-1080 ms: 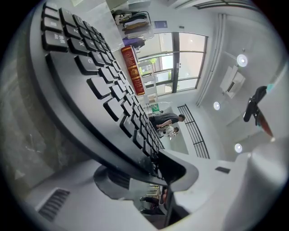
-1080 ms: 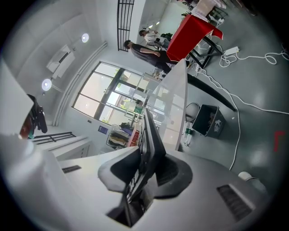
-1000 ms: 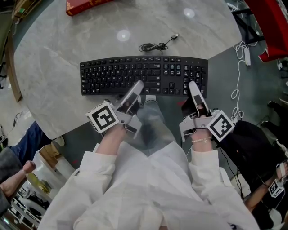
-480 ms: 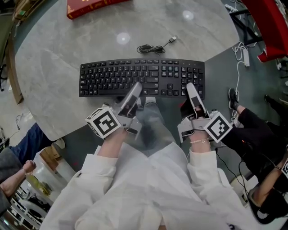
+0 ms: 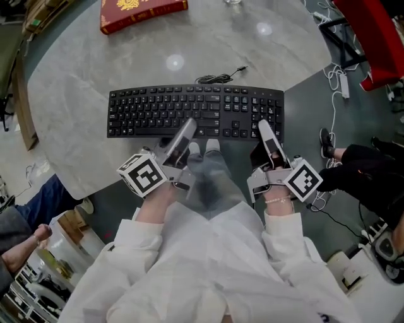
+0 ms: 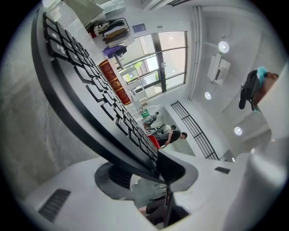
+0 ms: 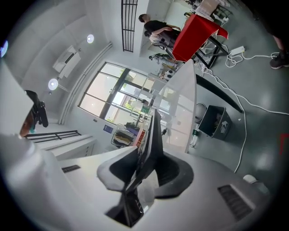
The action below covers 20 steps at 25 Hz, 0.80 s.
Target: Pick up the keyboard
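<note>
A black keyboard (image 5: pixel 196 112) lies across the near part of the round grey marble table (image 5: pixel 82 69). My left gripper (image 5: pixel 188 129) is shut on its front edge just left of the middle. My right gripper (image 5: pixel 264 130) is shut on the front edge near the number pad. In the left gripper view the keyboard (image 6: pixel 90 90) runs slantwise between the pads of the left gripper (image 6: pixel 156 168). In the right gripper view the keyboard (image 7: pixel 152 131) shows edge-on, pinched by the right gripper (image 7: pixel 143 168). Its coiled cable (image 5: pixel 218 77) lies right behind it.
A red book (image 5: pixel 142 9) lies at the table's far side. Beyond the table's right edge are white cables (image 5: pixel 334 69) on the floor, a red stand (image 5: pixel 372 31) and a person's legs (image 5: pixel 363 167) with a shoe (image 5: pixel 325 142). Another person (image 5: pixel 22 217) sits low left.
The keyboard's back edge now nearly meets the coiled cable, which lay well apart from it before. Both grippers stay on the front edge. The legs at the right have shifted.
</note>
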Tool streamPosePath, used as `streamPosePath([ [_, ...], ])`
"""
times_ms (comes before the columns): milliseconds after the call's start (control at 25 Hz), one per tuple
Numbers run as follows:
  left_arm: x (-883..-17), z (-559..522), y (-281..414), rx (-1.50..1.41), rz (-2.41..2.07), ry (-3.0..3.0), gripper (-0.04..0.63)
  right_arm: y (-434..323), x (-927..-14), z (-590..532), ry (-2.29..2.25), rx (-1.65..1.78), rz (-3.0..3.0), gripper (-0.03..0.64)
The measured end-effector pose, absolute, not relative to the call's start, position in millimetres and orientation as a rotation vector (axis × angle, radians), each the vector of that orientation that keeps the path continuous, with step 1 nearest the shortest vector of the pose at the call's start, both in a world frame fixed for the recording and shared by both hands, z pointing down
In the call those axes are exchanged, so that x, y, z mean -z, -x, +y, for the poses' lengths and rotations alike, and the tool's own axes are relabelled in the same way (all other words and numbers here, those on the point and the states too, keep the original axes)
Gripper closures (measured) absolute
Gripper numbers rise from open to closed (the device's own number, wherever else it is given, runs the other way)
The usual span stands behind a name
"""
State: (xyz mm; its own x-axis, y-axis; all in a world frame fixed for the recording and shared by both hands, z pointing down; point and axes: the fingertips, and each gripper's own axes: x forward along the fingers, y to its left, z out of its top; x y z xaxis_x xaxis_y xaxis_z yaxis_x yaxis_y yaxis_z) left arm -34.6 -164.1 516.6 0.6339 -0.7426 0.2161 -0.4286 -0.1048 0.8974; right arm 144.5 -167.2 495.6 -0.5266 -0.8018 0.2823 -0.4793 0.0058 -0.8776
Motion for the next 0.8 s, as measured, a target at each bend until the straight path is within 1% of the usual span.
streamPosePath([
  [160, -590.4, -143.6, 15.9, 0.454, -0.942, -1.666, 0.433, -160.8, -553.1, -157.4, 1.371, 1.515, 2.092, 0.511],
  [240, -606.3, -144.4, 14.9, 0.463, -0.942, -1.677, 0.433, -161.6, -569.3, -157.9, 1.365, 1.498, 2.102, 0.511],
  [800, -528.0, -161.9, 29.7, 0.487, -0.983, -1.871, 0.433, -149.6, -506.1, -169.3, 1.254, 1.358, 2.125, 0.511],
])
